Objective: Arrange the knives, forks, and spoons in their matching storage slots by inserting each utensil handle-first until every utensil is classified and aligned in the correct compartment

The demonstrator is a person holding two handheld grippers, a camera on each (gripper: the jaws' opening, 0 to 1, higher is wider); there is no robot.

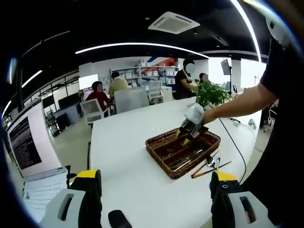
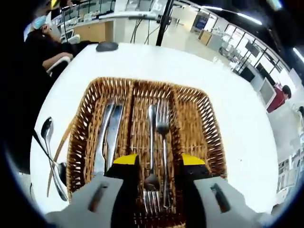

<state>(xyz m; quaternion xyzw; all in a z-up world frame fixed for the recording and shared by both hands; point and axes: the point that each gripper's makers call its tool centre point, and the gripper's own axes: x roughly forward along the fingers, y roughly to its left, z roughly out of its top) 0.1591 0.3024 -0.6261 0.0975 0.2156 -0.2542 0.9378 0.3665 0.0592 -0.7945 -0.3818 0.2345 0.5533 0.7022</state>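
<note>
A brown wicker tray (image 1: pixel 161 151) with three long compartments stands on the white table (image 1: pixel 123 156). My right gripper (image 1: pixel 191 127), held by a gloved hand, hovers over the tray's far end. In the right gripper view, knives (image 2: pixel 107 135) lie in the left compartment and forks (image 2: pixel 163 124) in the middle one. The right compartment (image 2: pixel 195 130) holds nothing. My right gripper (image 2: pixel 159 161) stands open just above the forks, its jaws either side of them. Spoons (image 2: pixel 48 135) and thin brown sticks (image 2: pixel 61 147) lie on the table left of the tray (image 2: pixel 81 114). My left gripper (image 1: pixel 156 179) is open, well short of the tray.
A laptop (image 1: pixel 26 147) sits at the table's left edge. A potted plant (image 1: pixel 211 92) stands behind the tray. A black mouse (image 2: pixel 107 46) lies at the table's far side. People sit at desks behind, and one person (image 2: pixel 45 40) sits close to the table.
</note>
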